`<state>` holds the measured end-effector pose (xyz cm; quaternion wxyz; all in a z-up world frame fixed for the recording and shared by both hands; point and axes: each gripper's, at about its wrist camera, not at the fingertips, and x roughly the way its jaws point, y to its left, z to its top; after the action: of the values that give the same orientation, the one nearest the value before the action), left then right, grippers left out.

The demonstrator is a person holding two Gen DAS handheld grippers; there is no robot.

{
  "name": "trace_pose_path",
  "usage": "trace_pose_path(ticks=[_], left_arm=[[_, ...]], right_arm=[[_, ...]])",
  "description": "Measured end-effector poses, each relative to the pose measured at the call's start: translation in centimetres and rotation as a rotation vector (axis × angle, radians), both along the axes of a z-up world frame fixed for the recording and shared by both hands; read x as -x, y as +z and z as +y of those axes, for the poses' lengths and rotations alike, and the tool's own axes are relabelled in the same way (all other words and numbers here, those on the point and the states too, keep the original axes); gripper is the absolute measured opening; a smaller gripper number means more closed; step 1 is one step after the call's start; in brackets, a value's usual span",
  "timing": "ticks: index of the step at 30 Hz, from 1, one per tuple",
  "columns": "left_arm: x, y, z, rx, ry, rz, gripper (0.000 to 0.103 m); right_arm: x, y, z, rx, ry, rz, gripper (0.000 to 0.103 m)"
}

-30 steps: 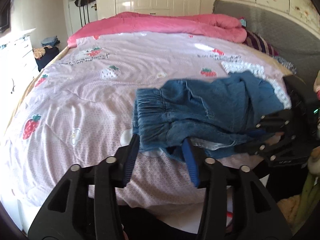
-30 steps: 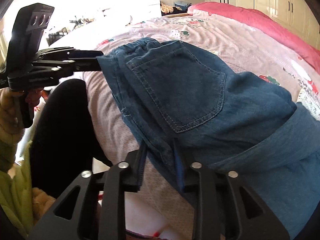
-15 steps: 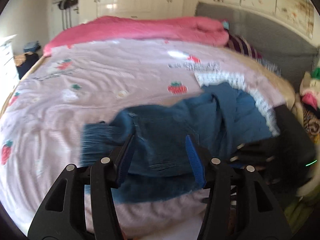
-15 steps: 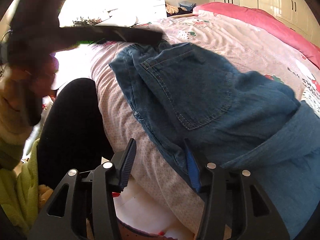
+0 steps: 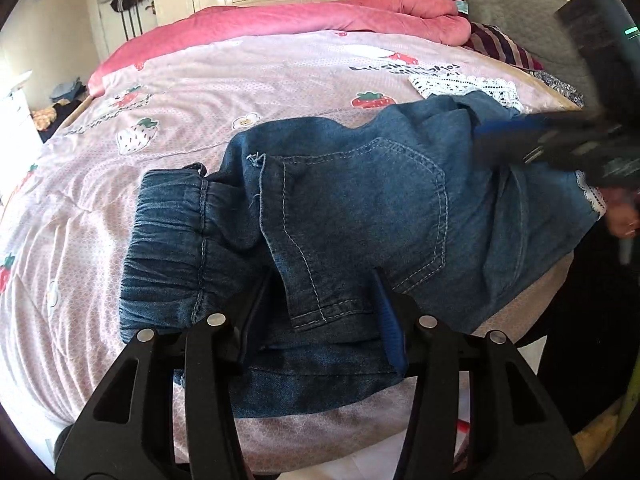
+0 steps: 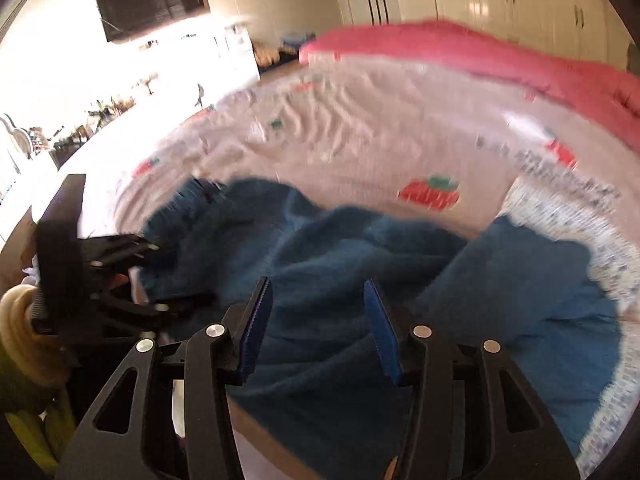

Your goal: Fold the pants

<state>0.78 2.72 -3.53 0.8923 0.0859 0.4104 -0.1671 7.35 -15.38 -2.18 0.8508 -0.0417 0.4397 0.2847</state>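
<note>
On the near edge of the bed (image 5: 168,92), over a pink strawberry-print quilt (image 5: 280,80), the denim pants (image 5: 360,208) are spread in a loose heap, the elastic waistband (image 5: 168,248) turned to the left and a back pocket (image 5: 360,216) facing up. The left tongs (image 5: 320,316) are held low over the near edge of the pants, jaws parted about halfway; denim lies between the blue pads (image 5: 390,320), but no pinch on it is seen. The right tongs (image 6: 316,320) are shown half open above the rumpled cloth in a blurred right wrist view; their jaws have just been opening, and nothing is gripped between them. From the left wrist view, the right tongs (image 5: 532,140) are seen blurred at the far right over the pant legs. A pink blanket (image 5: 320,16) is bunched along the far side of the bed.
</note>
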Motion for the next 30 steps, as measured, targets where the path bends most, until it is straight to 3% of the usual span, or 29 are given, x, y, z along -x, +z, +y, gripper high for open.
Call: trace_pose_path(ticks=[2,4,11,22,26,30], left_arm=[[0.5,1.3,0.2,0.031,0.012,-0.009,0.046],[0.9,2.8,0.2,0.066,0.008,-0.034,0.059],[1.1,6.1,-2.0,0.129,-0.06,-0.085,0.071],[-0.9,4.5,-11.4,0.191,-0.302,0.01,0.071],[-2.7,2.2,-12.3,0.287,-0.294,0.132,0.058],[-3.2,0.7,-12.5,0.303,-0.285,0.148,0.035]], right_arm=[[-0.9,-1.6,0.1,0.019,-0.019,0.049,0.046],[-0.3,-1.9,-0.1,-0.003,-0.021,0.036,0.046],[1.7,2.9,-5.2,-0.158,-0.093,-0.048,0.047],[-0.7,6.5,-12.7,-0.069,-0.301,-0.104,0.08],[-5.4,6.4,-12.5,0.007,-0.289,-0.073,0.084],[-11.1,5.5,-10.4,0.142,-0.234,-0.069,0.084]])
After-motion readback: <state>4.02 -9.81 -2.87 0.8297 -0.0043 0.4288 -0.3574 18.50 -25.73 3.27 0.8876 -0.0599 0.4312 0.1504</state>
